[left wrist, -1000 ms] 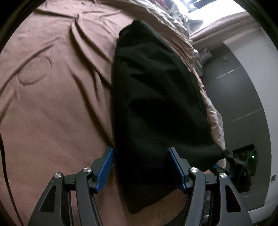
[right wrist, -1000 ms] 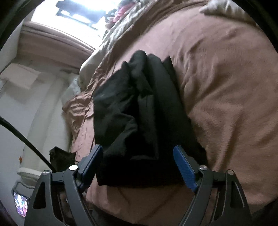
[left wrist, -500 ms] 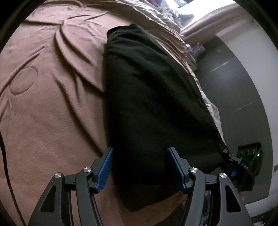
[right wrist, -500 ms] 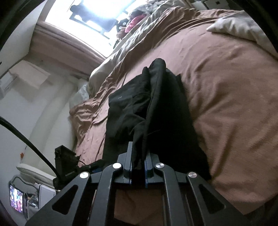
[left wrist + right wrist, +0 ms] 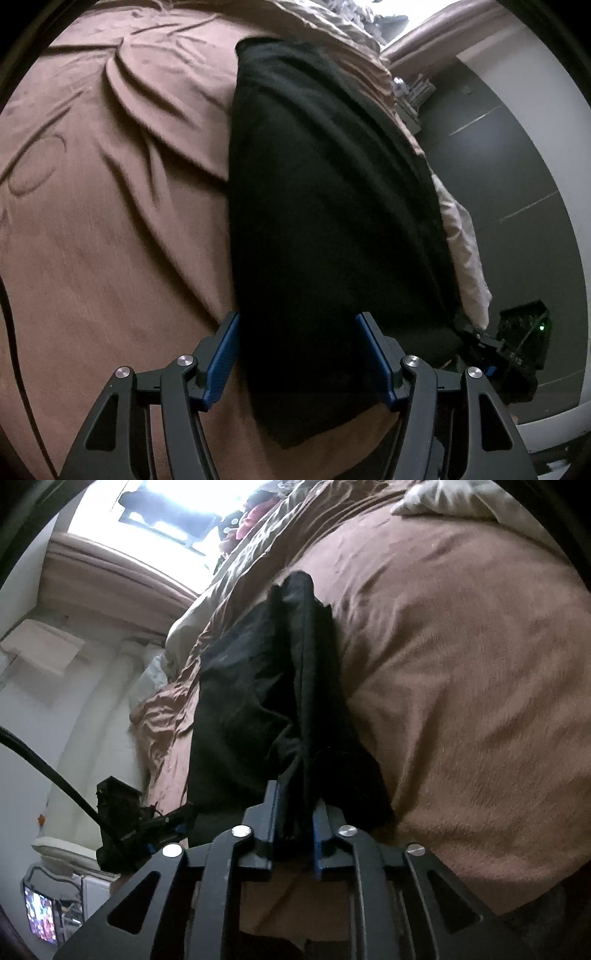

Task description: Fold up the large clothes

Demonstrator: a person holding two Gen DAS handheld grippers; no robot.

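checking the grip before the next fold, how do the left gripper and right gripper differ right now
1. The left gripper stands wide open; the right gripper is nearly shut, though its jaws have just been easing apart.
2. The left gripper's blue pads flank the black garment without pinching it; the right gripper pinches a bunched ridge of it.
3. The cloth lies flat on the brown bedspread at the left gripper, gathered at the right gripper.

Both are black with blue pads.

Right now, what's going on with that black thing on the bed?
A person is folding a black garment on a brown bedspread with two handheld claws. The right claw has a bunched fold of it between its pads, its jaws having just eased slightly apart. The left claw is open, straddling the garment's near end without gripping.
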